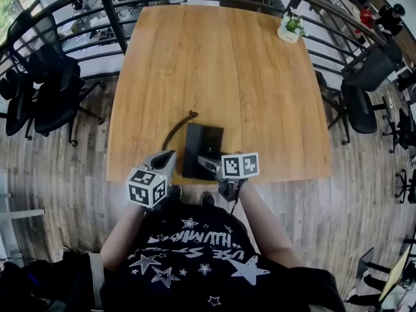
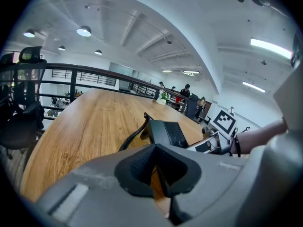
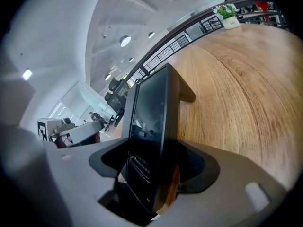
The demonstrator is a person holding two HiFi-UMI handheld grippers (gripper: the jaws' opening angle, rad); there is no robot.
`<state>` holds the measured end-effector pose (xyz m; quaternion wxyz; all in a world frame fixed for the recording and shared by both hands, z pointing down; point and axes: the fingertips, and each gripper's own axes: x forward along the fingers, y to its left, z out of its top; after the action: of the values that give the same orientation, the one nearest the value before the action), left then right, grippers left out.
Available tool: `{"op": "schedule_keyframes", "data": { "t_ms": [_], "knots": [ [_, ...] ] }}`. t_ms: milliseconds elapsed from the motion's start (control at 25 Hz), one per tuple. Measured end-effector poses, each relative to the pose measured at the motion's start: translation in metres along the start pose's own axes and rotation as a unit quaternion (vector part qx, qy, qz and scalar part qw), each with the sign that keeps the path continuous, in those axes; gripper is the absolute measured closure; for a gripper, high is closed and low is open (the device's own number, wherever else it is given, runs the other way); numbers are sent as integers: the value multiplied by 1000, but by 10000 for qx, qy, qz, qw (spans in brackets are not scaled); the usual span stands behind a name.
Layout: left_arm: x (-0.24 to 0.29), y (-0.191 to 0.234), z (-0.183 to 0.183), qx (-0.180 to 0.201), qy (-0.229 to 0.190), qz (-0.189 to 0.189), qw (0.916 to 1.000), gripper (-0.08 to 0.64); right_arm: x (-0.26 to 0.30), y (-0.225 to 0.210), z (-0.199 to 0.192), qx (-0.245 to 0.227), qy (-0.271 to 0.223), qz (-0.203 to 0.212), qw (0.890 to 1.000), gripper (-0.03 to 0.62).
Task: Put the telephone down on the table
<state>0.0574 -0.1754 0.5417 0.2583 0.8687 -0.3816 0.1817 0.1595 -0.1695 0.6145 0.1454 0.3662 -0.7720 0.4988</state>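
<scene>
The black telephone (image 1: 201, 149) rests on the wooden table (image 1: 221, 64) close to its near edge, and its dark coiled cord (image 1: 174, 127) curves off to the left. My right gripper (image 1: 209, 164) is at the phone's near right corner. In the right gripper view the telephone (image 3: 154, 122) stands between the jaws of the right gripper (image 3: 156, 174), with a sliver of wood showing beside the right pad, so the jaws are open. My left gripper (image 1: 166, 161) hovers just left of the phone; the left gripper (image 2: 158, 178) is shut on nothing, with the telephone (image 2: 170, 132) ahead of it.
A small potted plant (image 1: 290, 26) stands at the table's far right corner. Black office chairs flank the table at the left (image 1: 49, 86) and right (image 1: 367, 90). A dark railing (image 1: 117, 18) runs behind the table. The person's torso is at the near edge.
</scene>
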Motion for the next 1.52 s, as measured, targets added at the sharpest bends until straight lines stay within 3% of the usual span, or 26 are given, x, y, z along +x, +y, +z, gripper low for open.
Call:
{"op": "schedule_keyframes", "data": {
  "t_ms": [360,720,1080,1520],
  "knots": [
    [-1,-3,0,-21,-4,146,9999,558,-4,-1,-1,-164,-106,-23,9998,276],
    [-9,-12,1,-153,-118,482,9986,558,-30,-2,10,-398,-369,35,9985,353],
    [-24,-23,-10,-424,-310,896,9946,558,-51,-3,13,-694,-396,185,9966,379],
    [-40,-7,-23,-512,-343,793,9949,558,-58,16,21,-646,-846,54,9943,459]
  ]
}}
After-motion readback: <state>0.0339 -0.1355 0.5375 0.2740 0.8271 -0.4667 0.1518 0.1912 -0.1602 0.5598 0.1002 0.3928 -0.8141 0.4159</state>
